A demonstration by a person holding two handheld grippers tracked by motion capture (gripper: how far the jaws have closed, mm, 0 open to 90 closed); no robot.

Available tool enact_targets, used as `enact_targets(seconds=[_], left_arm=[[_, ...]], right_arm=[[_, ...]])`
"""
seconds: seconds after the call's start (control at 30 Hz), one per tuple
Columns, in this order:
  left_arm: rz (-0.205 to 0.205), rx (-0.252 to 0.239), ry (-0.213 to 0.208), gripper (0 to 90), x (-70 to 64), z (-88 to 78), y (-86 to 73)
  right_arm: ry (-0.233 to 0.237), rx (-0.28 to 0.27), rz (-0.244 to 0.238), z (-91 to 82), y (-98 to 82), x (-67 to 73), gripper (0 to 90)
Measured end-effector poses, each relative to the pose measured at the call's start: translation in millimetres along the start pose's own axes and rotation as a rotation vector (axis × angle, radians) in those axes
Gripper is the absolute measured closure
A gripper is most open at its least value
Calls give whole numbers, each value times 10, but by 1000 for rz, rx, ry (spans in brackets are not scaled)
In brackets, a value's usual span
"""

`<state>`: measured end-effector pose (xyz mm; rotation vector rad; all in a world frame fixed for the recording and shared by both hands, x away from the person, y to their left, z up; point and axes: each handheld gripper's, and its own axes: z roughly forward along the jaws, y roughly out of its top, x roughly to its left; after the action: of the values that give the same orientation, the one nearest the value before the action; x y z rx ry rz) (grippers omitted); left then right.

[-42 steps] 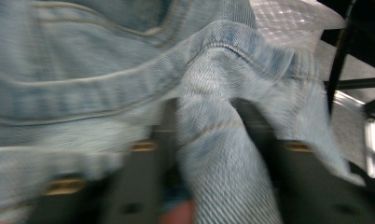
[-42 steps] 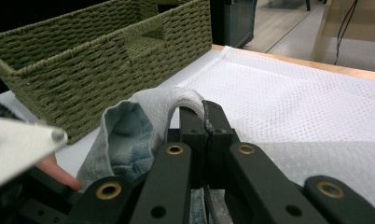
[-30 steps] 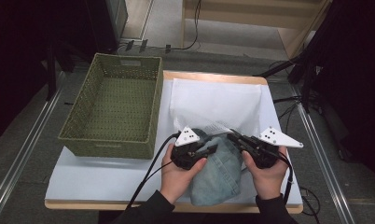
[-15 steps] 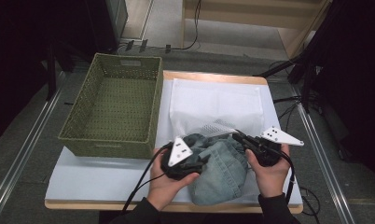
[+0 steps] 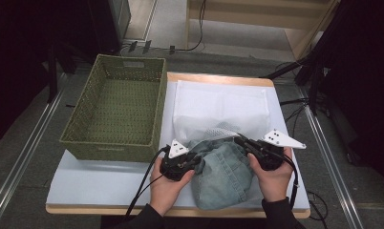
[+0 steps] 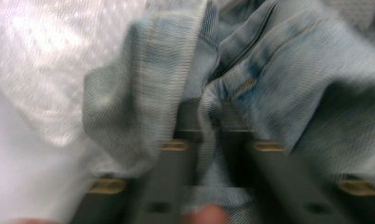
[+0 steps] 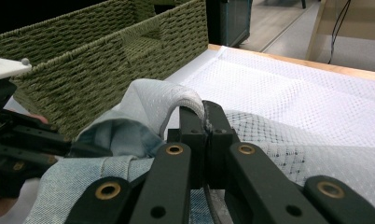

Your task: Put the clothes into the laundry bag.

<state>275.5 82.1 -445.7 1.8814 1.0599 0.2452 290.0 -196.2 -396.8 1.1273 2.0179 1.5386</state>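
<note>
Pale blue denim garment [image 5: 223, 174], crumpled, lying half inside white mesh bag [image 5: 218, 107] spread flat on the table, bag's edge lifted over the denim.

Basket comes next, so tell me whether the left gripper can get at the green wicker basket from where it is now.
Probably yes, but not freely. The left gripper is shut on the denim garment. The basket sits close beside it, open-topped, with nothing between, so it could get there, dragging the garment unless it lets go.
</note>
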Motion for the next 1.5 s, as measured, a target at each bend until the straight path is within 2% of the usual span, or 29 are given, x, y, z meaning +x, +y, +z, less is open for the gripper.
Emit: enact_targets(seconds=[0.07,0.17,0.2,0.27,0.33,0.4,0.47,0.53,0.57,0.6,0.63,0.67,0.7,0.77,0.8,0.87,0.93,1.0,1.07,1.1,1.13,1.17,1.2,1.23,1.27,1.3,1.37,1.43,1.5], left_arm=[[6,-2,-54,898,-33,15,35],[73,18,-146,899,-205,112,93],[87,18,-155,898,-252,146,110],[83,22,-163,897,-311,224,149],[48,21,-149,897,-349,303,192],[35,19,-148,898,-413,395,252],[62,9,-146,897,-510,476,318],[94,1,-88,896,-533,539,360],[113,25,-2,896,-491,605,373],[105,38,30,895,-437,655,369],[65,70,29,892,-324,730,351],[49,81,9,883,-265,762,335],[61,65,-14,866,-242,747,322],[104,29,-14,762,-272,619,308],[105,4,-30,668,-286,529,301],[120,-40,-56,582,-298,347,285],[133,-77,-42,527,-270,177,262],[110,-113,-19,467,-222,50,231],[94,-151,69,437,-148,-56,182],[67,-145,111,411,-104,-60,168],[32,-123,119,379,-47,-37,163],[-7,-94,93,367,2,7,160],[-18,-74,68,382,20,43,155],[2,-45,50,405,-3,101,149],[24,-34,56,438,-38,133,146],[53,-24,49,509,-98,170,146],[67,-12,-7,779,-177,220,176],[99,-6,-24,825,-263,286,228],[127,4,-16,833,-321,382,292]], right_arm=[[5,1,-1,0,-3,3,898],[11,-4,2,-3,7,6,898],[18,-9,7,-1,10,12,898],[25,-9,1,9,12,39,899],[40,-5,-5,28,13,96,899],[49,-2,-17,54,17,157,899],[52,-6,-28,62,22,198,899],[54,-13,-29,45,33,215,899],[50,-18,-32,36,36,210,899],[47,-23,-27,21,38,191,899],[43,-23,-26,14,38,176,899],[36,-19,-18,4,32,155,899],[32,-18,-18,6,23,133,899],[27,-15,-10,4,4,103,899],[23,-16,-13,6,-2,91,899],[18,-12,-7,3,-6,81,899],[15,-13,-5,-1,-4,70,899],[14,-15,-2,-3,-2,66,899],[12,-16,-1,-6,1,69,899],[13,-16,-5,-4,3,71,899],[12,-14,-4,-1,3,76,899],[12,-13,-3,4,2,80,899],[13,-13,-3,12,0,88,899],[11,-13,-6,17,-2,93,899],[13,-9,-6,22,-7,107,899],[14,-9,-9,28,-9,111,899],[21,-11,-11,35,-12,118,899],[29,-15,-8,31,-8,118,899],[38,-21,-6,24,-3,125,899]])
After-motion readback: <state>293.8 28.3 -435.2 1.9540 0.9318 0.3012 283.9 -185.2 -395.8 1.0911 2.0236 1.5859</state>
